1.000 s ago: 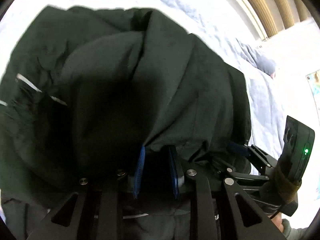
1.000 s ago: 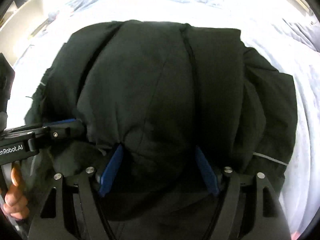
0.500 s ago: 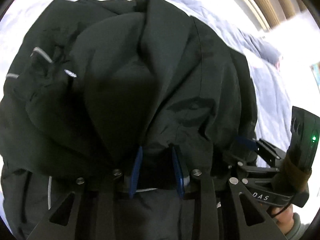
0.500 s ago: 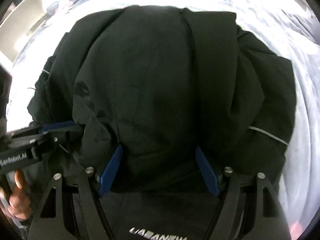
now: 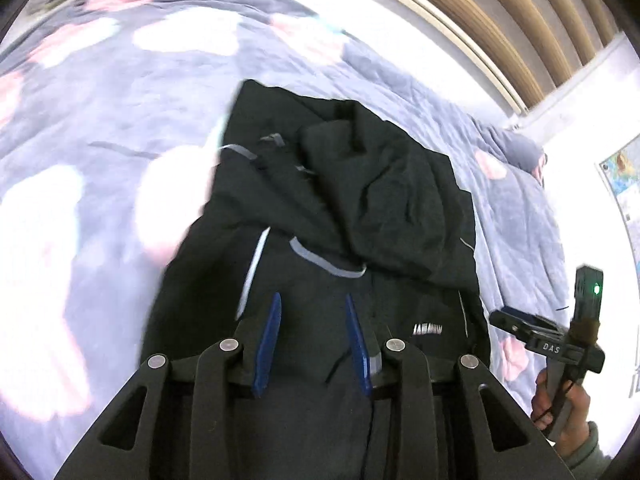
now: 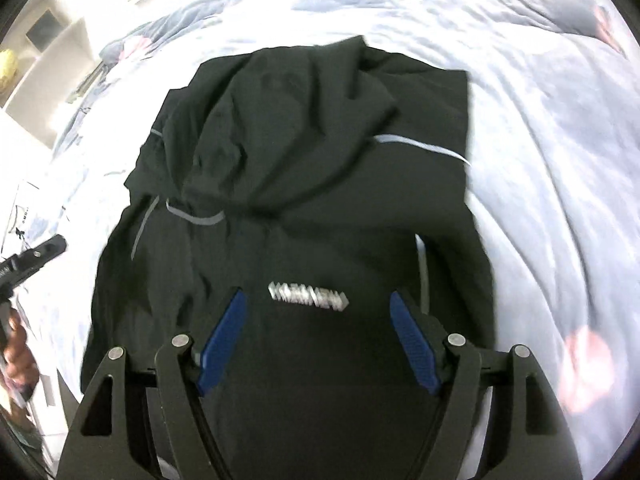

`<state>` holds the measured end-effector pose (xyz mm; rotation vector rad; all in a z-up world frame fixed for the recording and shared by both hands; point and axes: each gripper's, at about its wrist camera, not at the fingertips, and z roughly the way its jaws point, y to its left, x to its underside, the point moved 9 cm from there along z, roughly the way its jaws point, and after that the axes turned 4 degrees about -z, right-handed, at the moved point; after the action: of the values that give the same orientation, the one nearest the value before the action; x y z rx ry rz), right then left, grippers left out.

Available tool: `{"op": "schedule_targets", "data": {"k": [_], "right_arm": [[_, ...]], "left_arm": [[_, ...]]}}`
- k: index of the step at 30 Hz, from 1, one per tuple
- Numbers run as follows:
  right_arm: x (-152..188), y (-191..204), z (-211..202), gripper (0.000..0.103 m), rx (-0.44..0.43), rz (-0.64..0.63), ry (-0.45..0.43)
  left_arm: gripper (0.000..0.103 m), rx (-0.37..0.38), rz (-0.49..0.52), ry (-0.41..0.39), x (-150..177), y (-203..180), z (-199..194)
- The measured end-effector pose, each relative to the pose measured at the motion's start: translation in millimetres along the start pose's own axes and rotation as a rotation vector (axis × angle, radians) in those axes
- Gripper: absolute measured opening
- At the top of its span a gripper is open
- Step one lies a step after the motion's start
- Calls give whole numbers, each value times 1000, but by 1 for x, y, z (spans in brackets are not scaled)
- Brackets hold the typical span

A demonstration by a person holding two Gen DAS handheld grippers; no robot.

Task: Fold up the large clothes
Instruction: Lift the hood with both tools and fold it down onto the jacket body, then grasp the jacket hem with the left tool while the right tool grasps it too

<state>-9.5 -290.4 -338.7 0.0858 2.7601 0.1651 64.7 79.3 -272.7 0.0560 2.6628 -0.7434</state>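
A black jacket (image 5: pixel 380 200) with grey reflective stripes and a white logo (image 6: pixel 308 296) lies on the bed, its upper part folded down in a crumpled heap over the lower part. My left gripper (image 5: pixel 312 300) hovers above the jacket's near end. Its jaws are opening, with nothing between the blue pads (image 5: pixel 270 328). My right gripper (image 6: pixel 316 294) stands open over the logo, clear of the cloth. In the left wrist view the right gripper (image 5: pixel 500 317) shows beside the jacket's right edge. In the right wrist view the left gripper (image 6: pixel 56 245) shows at the left.
The jacket rests on a pale blue duvet (image 5: pixel 100 140) with pink and white patches that covers the whole bed. A wooden slatted panel (image 5: pixel 520 20) stands beyond the bed, and white shelves (image 6: pixel 44 60) stand at the far left. A hand (image 5: pixel 560 408) holds the right gripper.
Both grippers have drawn back and up from the jacket. The cloth that draped over their fingers now lies folded on the bed. The left jaws stand wider.
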Motion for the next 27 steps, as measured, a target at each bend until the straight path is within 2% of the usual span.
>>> {"op": "schedule_targets", "data": {"k": [2,7,11,17,18,19,20,23,27], "right_arm": [[25,-1,-6,77,14,15,7],[73,-32,-30,77,18,123,18],[101,-43,-42,77,30,171,19],[141,-53,-46,77,37,234,52],[148,-55,-45,77,43,243,61],[155,-58,-44,77,48,254,69],[160,-60,-42,77,52,262,76],[181,-69,-36,77,68,298,105],[207,-82,-25,77,94,332,141]], "left_arm": [[34,-14,-20,-13,13,15,-20],[35,-59,-20,-37,41,28,-44],[35,-71,-15,-21,61,32,-54],[35,-139,76,5,84,36,-68],[39,-156,86,16,89,39,-68],[50,-169,89,25,93,43,-68],[55,-193,88,38,98,50,-67],[57,-204,71,56,110,67,-65],[57,-177,-20,109,125,94,-57]]}}
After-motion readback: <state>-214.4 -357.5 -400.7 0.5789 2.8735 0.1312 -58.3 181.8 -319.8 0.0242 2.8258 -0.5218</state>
